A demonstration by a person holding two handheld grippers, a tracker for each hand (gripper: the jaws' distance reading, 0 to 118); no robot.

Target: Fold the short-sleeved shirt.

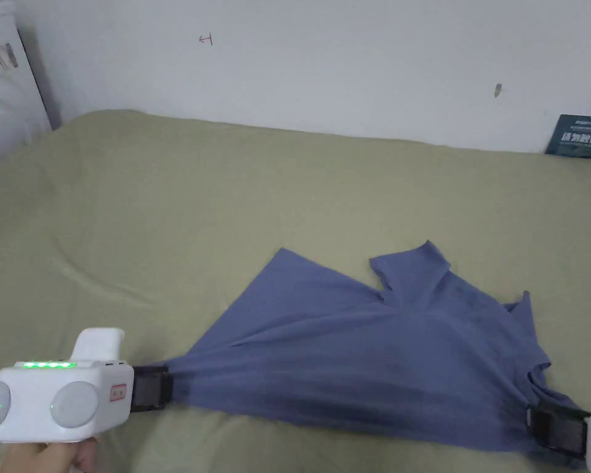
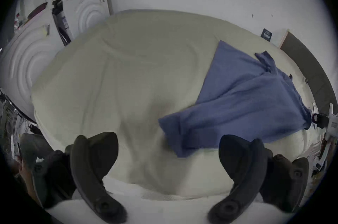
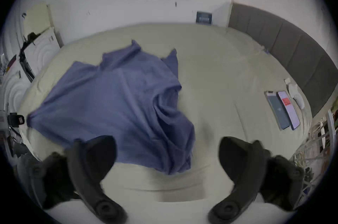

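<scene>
Lying under a pale olive sheet (image 1: 196, 203), the bed | standing behind it, a plain white wall (image 1: 349, 61) | leaning at the wall's foot, a dark card (image 1: 578, 137) | running along the bed's right, a grey padded headboard (image 3: 285, 49) | standing left, white ribbed panels (image 2: 23, 63)

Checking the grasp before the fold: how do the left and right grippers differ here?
The left gripper is at the shirt's end drawn to a point; the right gripper at its bunched end. In the head view the left gripper's body shows whole, the right gripper's is cut by the frame. Shared: each one's own view shows jaws wide apart.
</scene>
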